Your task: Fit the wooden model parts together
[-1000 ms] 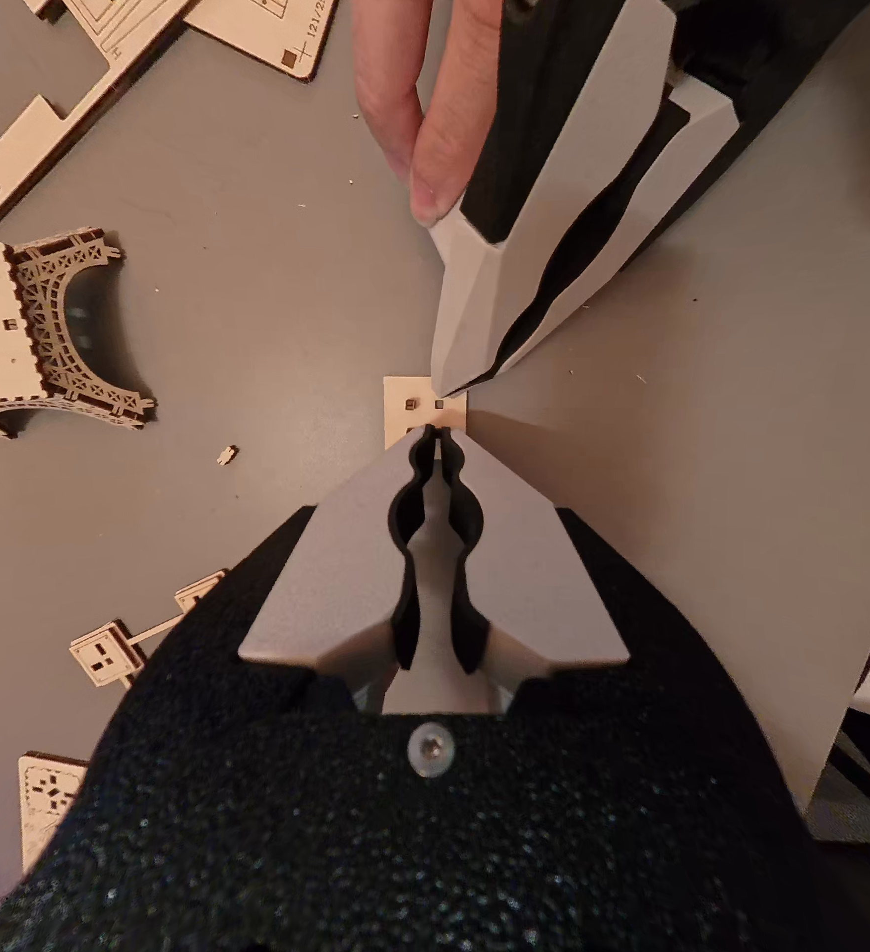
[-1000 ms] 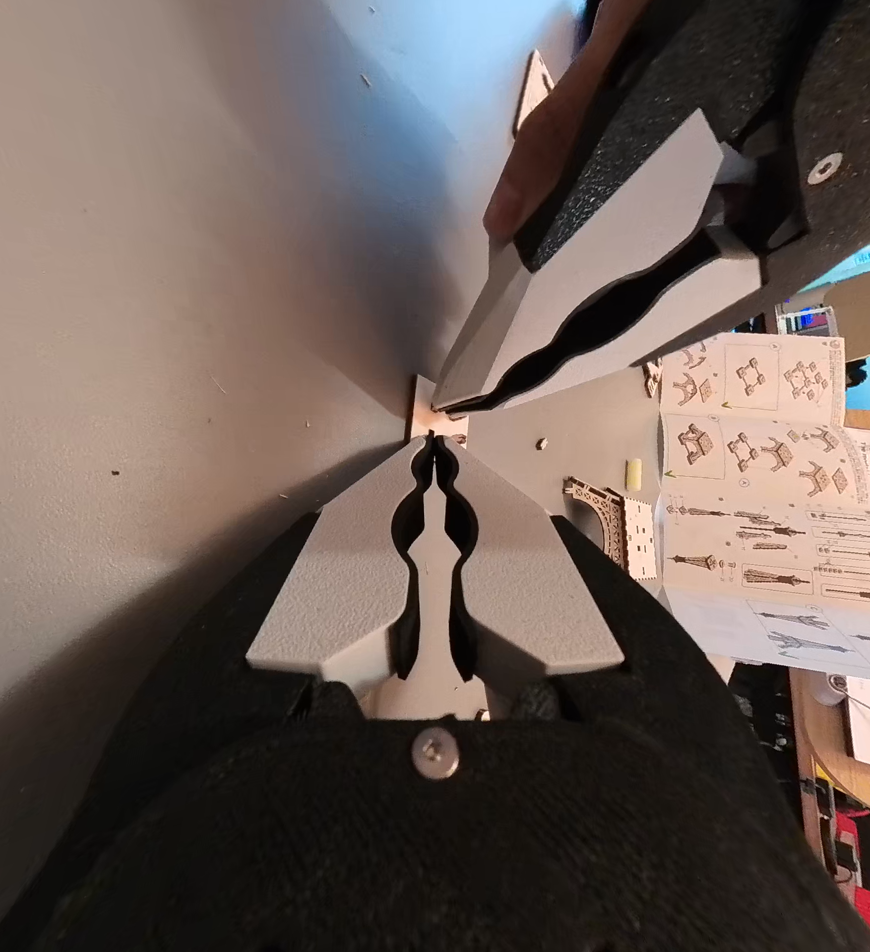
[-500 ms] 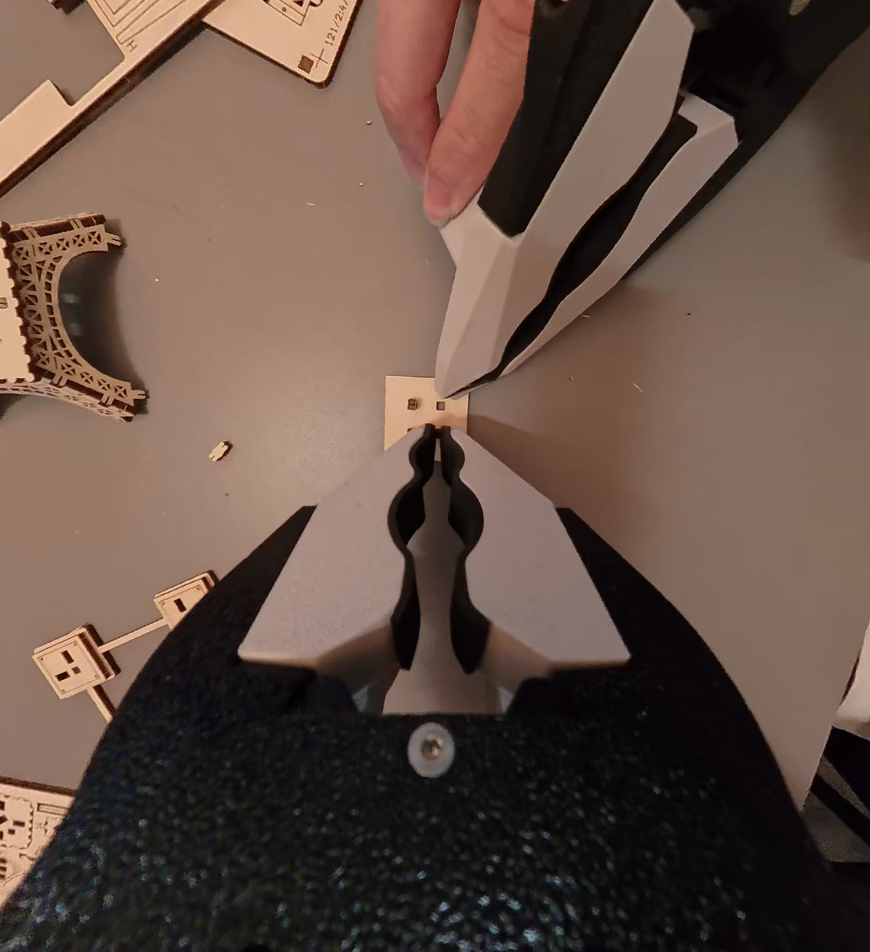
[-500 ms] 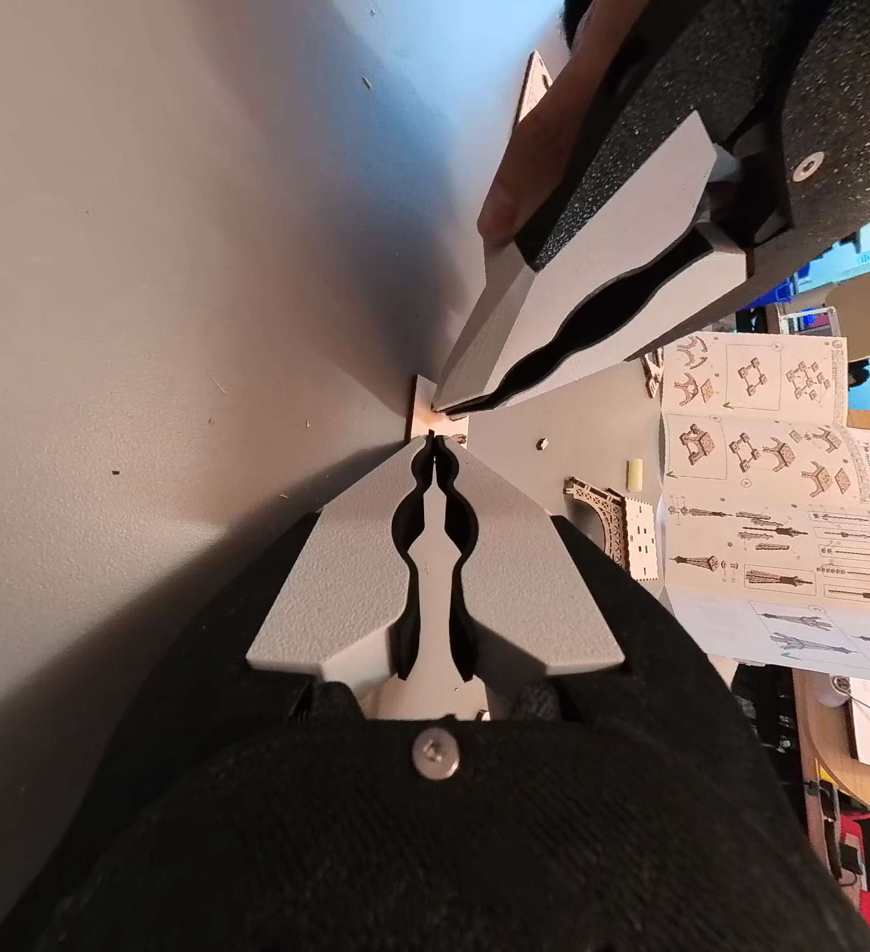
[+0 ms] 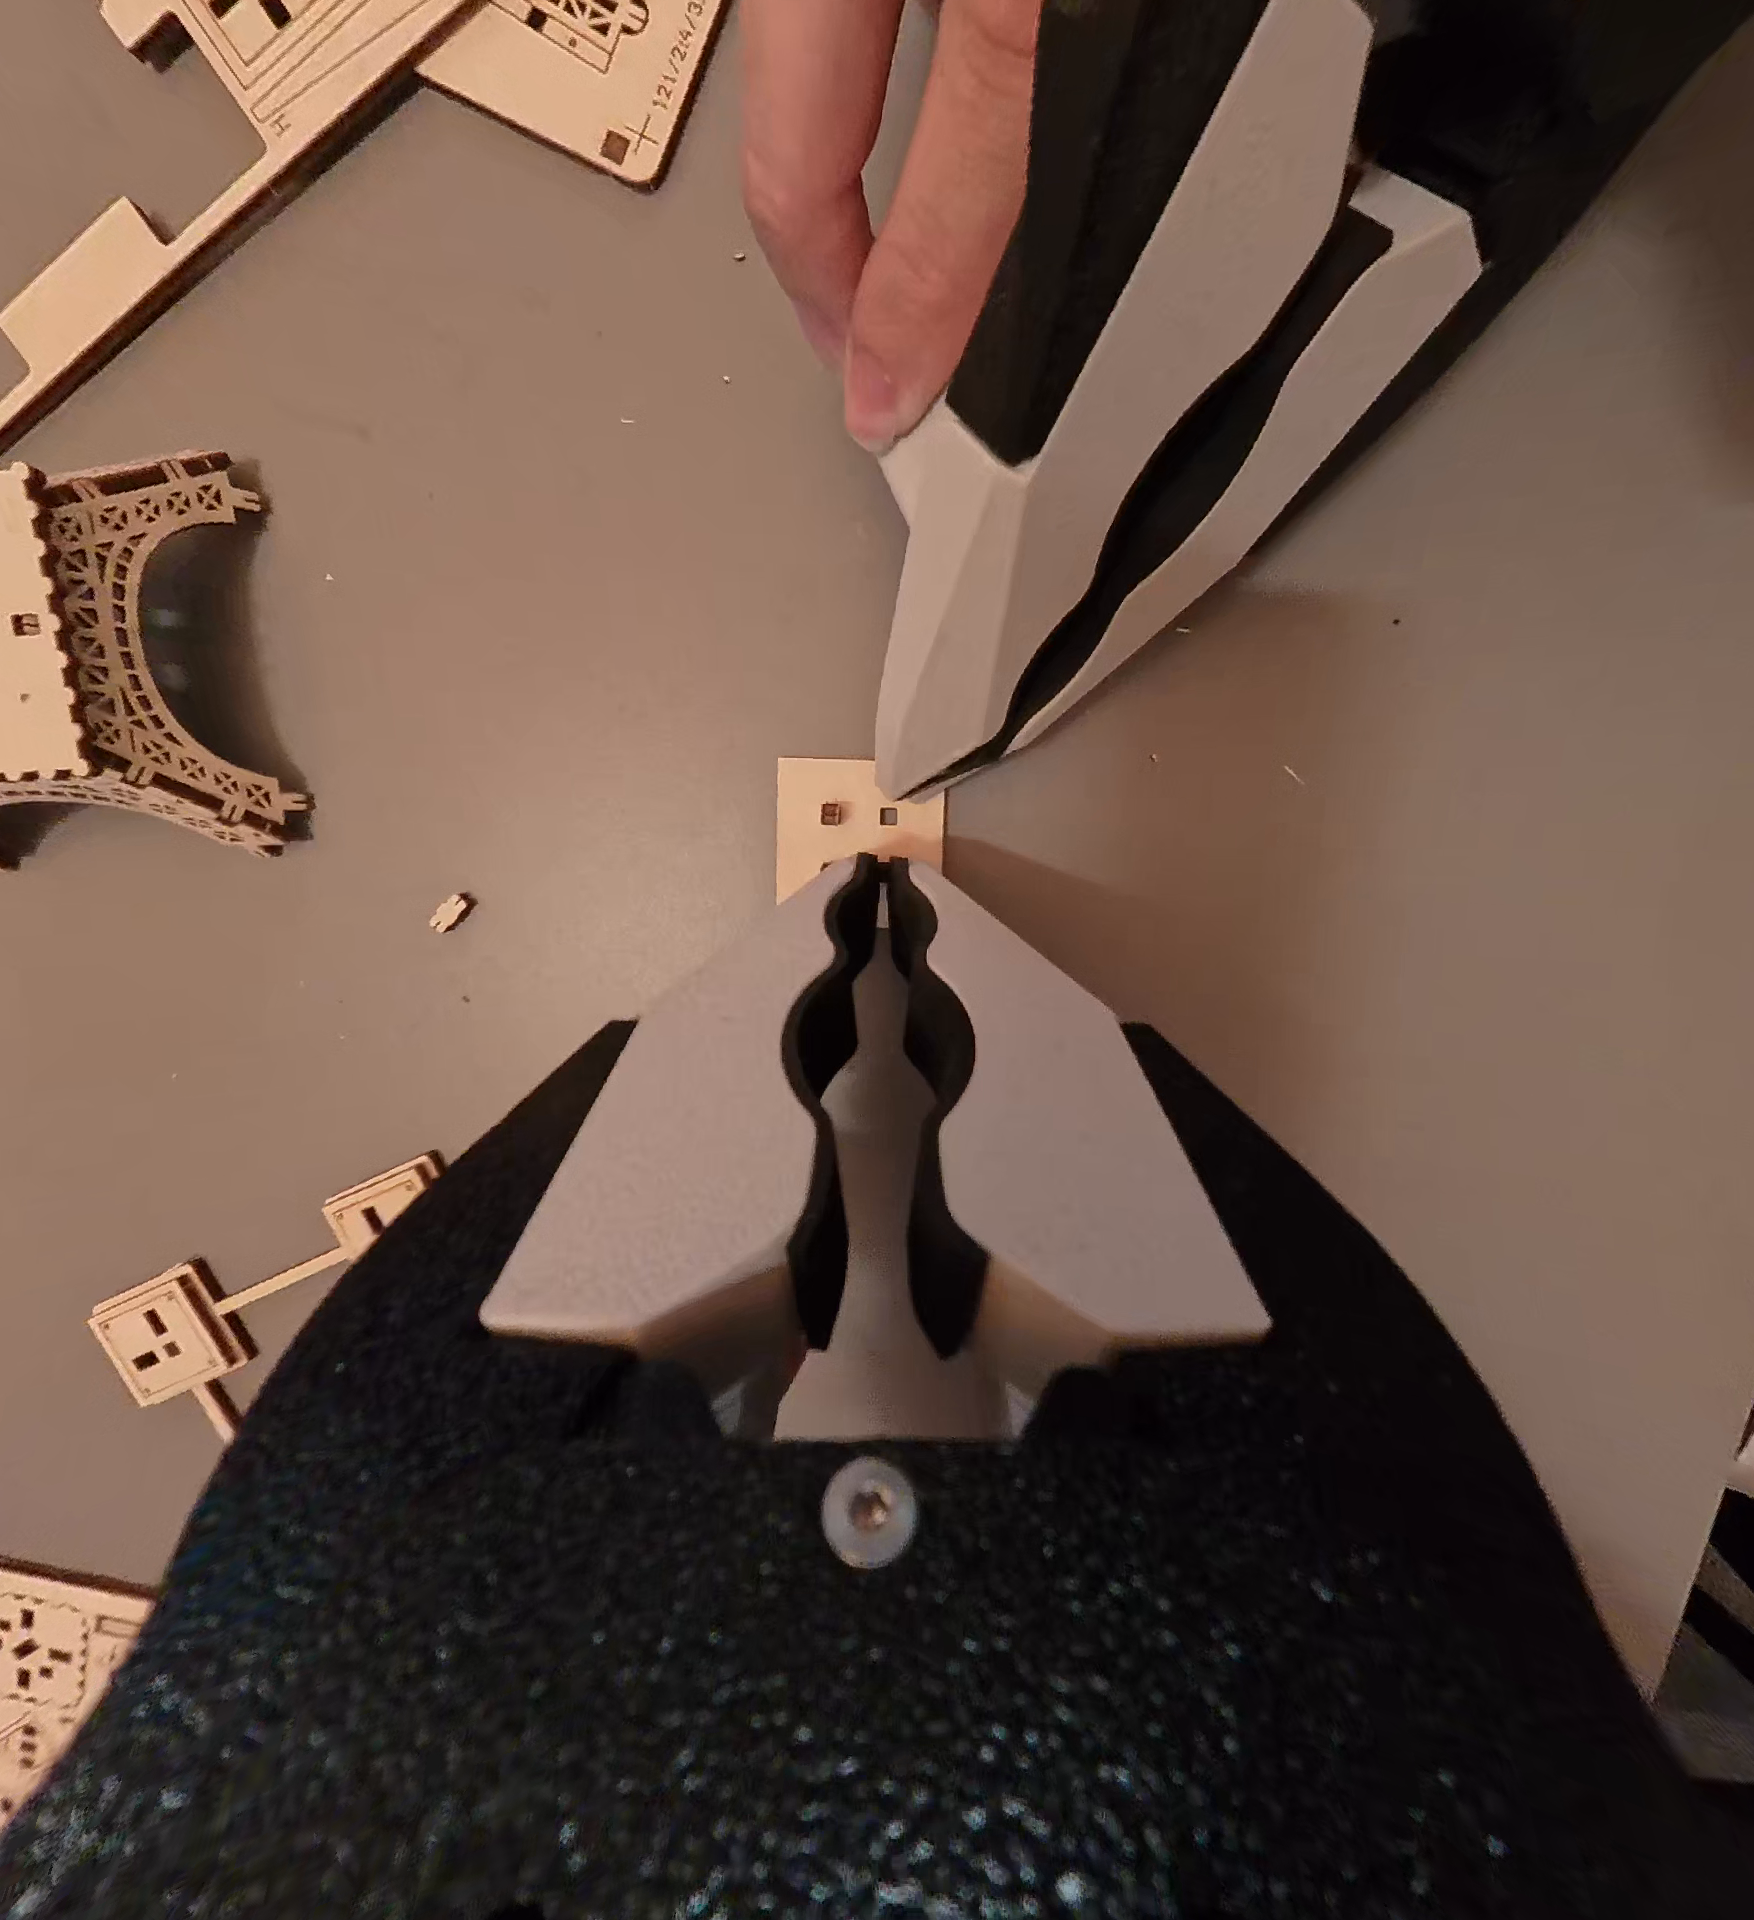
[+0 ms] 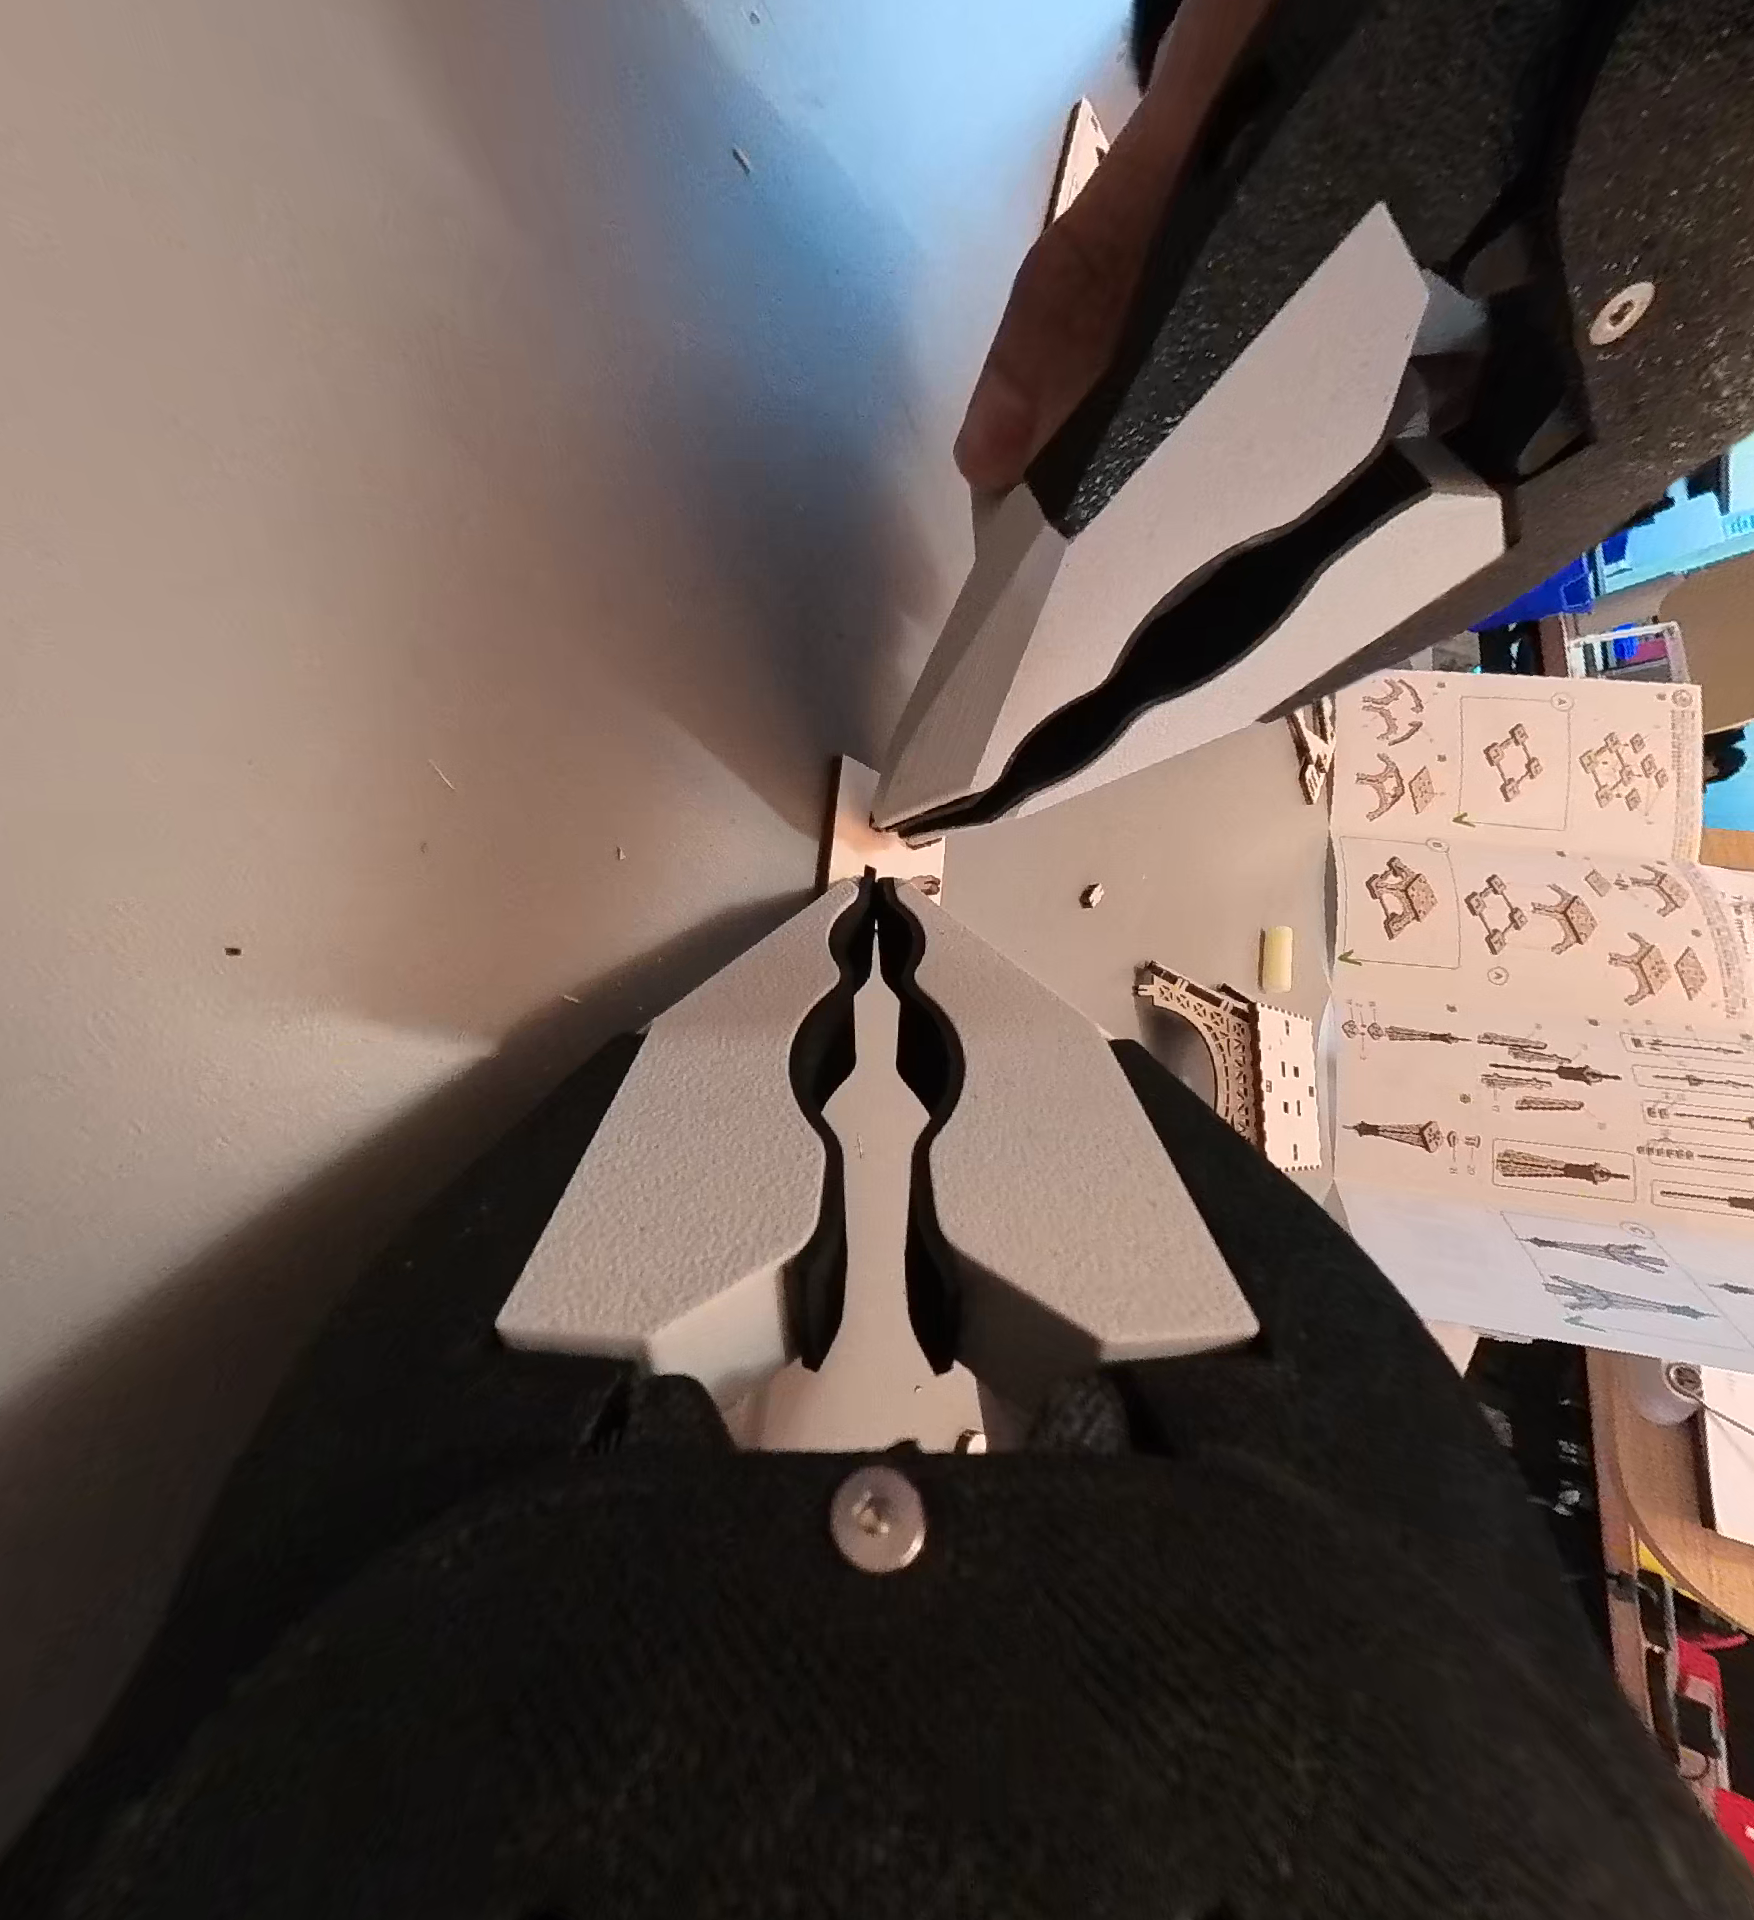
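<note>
Left gripper (image 5: 878,868) and right gripper (image 6: 873,883) both pinch small wooden plate (image 5: 831,821) from opposite edges, above grey table (image 5: 540,520)

A small pale square wooden plate (image 5: 857,821), pierced with tiny square holes, is held flat above the grey table. An arched lattice tower base (image 5: 94,665) is stood well apart.

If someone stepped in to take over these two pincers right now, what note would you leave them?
Left gripper: shut on the small square plate, at its near edge.
Right gripper: shut on the same plate, from the other side.
The arched tower base lies assembled to the left; part sheets, two joined small squares and the instruction sheet are on the table.
Left to do: fit the plate to the model. What the plate joins is unclear.
</note>
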`<move>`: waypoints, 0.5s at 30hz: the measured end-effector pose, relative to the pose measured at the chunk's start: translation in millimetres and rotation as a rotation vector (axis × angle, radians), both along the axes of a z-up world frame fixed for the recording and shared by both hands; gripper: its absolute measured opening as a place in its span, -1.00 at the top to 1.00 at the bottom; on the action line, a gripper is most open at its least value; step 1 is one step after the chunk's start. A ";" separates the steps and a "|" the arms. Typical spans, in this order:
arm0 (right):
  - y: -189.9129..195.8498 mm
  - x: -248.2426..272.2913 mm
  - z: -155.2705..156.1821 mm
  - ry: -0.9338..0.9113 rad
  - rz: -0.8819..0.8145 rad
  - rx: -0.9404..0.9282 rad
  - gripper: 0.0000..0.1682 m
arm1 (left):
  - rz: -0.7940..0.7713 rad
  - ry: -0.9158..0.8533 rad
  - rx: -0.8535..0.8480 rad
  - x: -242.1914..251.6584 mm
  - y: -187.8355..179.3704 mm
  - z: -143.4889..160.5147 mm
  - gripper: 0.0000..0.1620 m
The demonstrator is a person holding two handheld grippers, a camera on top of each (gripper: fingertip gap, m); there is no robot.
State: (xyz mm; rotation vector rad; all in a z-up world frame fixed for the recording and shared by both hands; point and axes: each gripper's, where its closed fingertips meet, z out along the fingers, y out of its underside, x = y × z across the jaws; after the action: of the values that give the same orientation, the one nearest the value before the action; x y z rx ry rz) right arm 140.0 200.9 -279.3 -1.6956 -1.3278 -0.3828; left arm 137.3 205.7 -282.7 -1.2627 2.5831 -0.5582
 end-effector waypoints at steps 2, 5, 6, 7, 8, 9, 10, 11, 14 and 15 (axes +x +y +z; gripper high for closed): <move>-0.3 0.1 -0.1 0.004 0.000 -0.002 1.00 | 0.005 -0.011 -0.016 0.0 -0.1 0.0 0.99; -0.4 0.1 -0.1 0.001 0.001 0.000 1.00 | -0.025 -0.047 0.012 0.5 -0.3 0.5 0.99; -0.5 0.2 0.0 -0.003 0.001 0.001 1.00 | -0.033 -0.063 0.012 0.8 -0.5 0.8 0.99; -0.7 0.2 -0.1 -0.005 0.000 0.001 1.00 | -0.041 -0.081 0.014 1.1 -0.8 1.1 0.99; -0.7 0.2 -0.1 -0.005 0.000 0.001 1.00 | -0.055 -0.106 0.027 1.2 -0.9 1.3 0.99; -0.7 0.2 -0.1 -0.004 0.000 0.001 1.00 | -0.064 -0.123 0.042 1.0 -1.1 1.4 0.99; -0.8 0.2 0.0 -0.003 0.000 0.000 1.00 | -0.077 -0.136 0.061 0.7 -1.2 1.7 0.99; -0.9 0.2 0.0 -0.004 0.000 0.000 1.00 | -0.094 -0.152 0.081 0.5 -1.1 1.7 0.99; -1.2 0.1 0.0 -0.011 -0.001 0.001 1.00 | -0.103 -0.173 0.098 -0.8 0.2 -0.2 0.99; -1.2 0.0 0.1 -0.011 -0.001 0.001 1.00 | -0.098 -0.180 0.090 -0.7 0.2 -0.2 0.99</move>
State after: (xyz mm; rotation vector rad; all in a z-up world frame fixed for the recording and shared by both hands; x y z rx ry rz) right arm 140.0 199.7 -279.2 -1.6959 -1.3342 -0.3939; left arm 136.6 205.9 -282.8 -1.0125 2.4995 -0.5401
